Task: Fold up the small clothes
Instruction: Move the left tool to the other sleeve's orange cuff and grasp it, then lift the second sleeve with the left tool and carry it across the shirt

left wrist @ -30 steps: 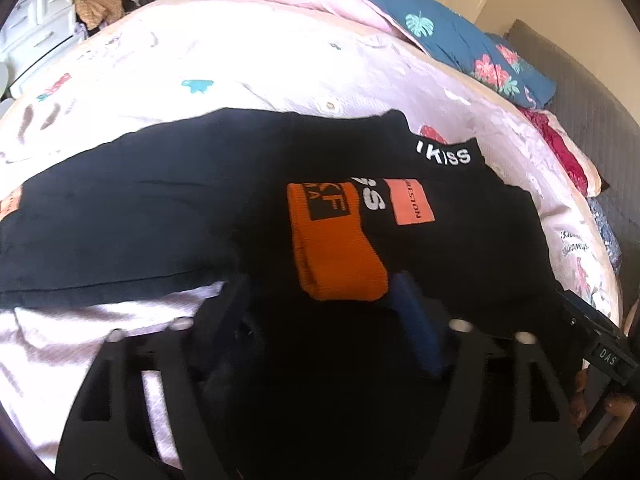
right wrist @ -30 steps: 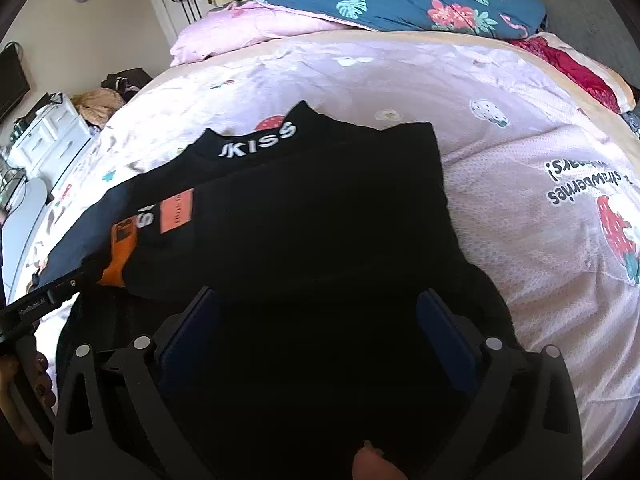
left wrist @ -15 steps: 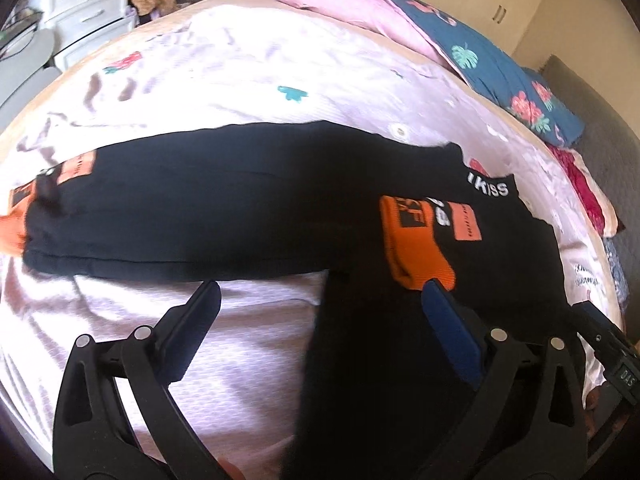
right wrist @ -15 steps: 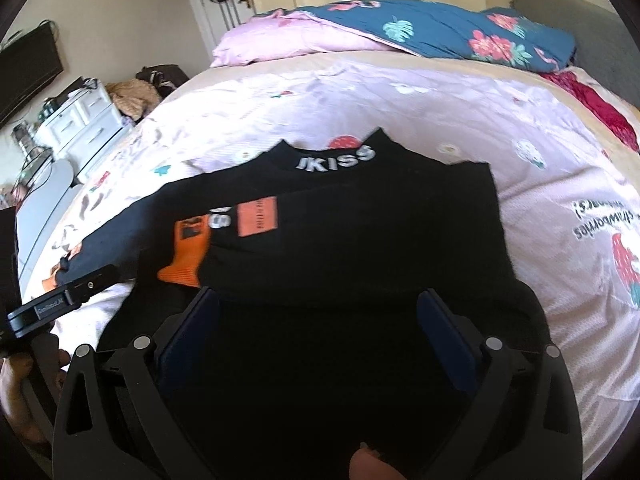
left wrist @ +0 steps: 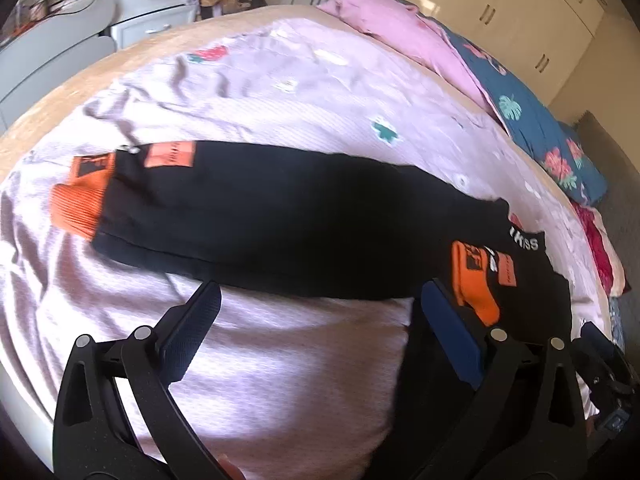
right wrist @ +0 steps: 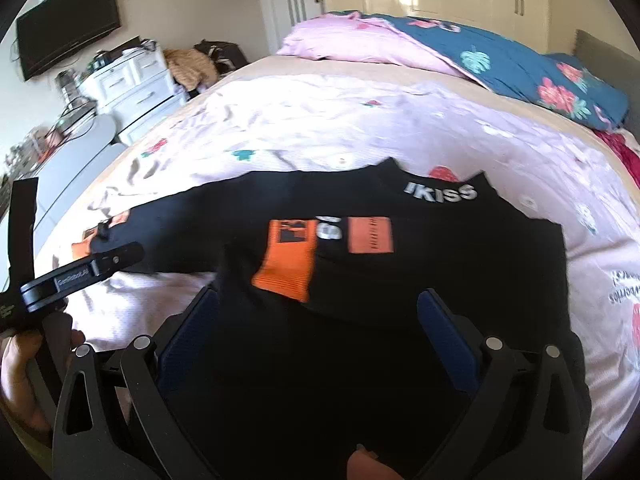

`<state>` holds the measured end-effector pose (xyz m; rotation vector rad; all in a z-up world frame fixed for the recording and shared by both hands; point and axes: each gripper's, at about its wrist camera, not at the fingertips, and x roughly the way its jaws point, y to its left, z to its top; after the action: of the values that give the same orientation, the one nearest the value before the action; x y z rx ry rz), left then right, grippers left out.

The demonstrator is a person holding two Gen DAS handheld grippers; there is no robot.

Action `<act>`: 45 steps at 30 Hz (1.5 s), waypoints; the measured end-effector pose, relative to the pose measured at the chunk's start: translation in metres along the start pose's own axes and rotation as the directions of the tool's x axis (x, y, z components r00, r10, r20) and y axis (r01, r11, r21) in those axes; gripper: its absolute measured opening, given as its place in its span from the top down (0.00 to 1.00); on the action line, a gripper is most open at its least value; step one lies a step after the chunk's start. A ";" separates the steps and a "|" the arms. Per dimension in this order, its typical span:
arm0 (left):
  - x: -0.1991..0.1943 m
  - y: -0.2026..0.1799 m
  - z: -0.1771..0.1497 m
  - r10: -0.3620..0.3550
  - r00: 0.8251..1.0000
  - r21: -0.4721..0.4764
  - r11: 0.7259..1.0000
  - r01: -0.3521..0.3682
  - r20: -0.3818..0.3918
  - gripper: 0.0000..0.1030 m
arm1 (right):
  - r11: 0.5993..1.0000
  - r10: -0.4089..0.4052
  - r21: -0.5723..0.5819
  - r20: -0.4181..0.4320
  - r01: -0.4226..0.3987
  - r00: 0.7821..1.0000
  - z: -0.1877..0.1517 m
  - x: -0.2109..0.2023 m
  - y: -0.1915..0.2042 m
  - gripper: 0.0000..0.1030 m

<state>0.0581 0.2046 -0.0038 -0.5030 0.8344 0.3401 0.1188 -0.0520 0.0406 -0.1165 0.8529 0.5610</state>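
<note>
The left gripper (left wrist: 320,332) has its jaws wide apart with nothing between them, just pink sheet (left wrist: 280,380) below. The right gripper (right wrist: 320,328) is also wide apart and holds nothing; it hangs over the black top (right wrist: 400,288). The top lies flat on the bed (right wrist: 360,136). One sleeve is folded across its chest, with its orange cuff (right wrist: 286,270) near the middle. The other sleeve (left wrist: 260,216) stretches out to the left. Pillows (right wrist: 500,64) sit at the far end.
</note>
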 end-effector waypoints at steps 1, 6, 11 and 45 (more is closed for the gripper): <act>-0.001 0.004 0.001 0.007 1.000 -0.007 1.000 -0.007 0.003 0.09 | 1.000 0.002 -0.009 0.000 -0.002 1.000 0.001 0.000 0.004 0.04; -0.006 0.027 0.007 0.038 0.999 -0.048 0.998 -0.037 0.012 0.09 | 0.999 0.023 -0.049 -0.001 -0.023 1.000 0.008 0.004 0.025 0.04; -0.010 0.052 0.010 0.057 0.998 -0.103 0.993 -0.054 0.021 0.09 | 0.995 0.045 -0.088 -0.008 -0.045 0.999 0.013 0.007 0.046 0.04; 0.004 0.154 0.026 0.114 0.987 -0.335 0.940 -0.070 0.114 0.82 | 0.998 0.020 -0.065 -0.055 -0.023 0.998 -0.001 0.028 0.057 0.04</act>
<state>0.0033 0.3473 -0.0364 -0.7469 0.6752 0.5996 0.1033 0.0081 0.0264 -0.1832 0.8898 0.6086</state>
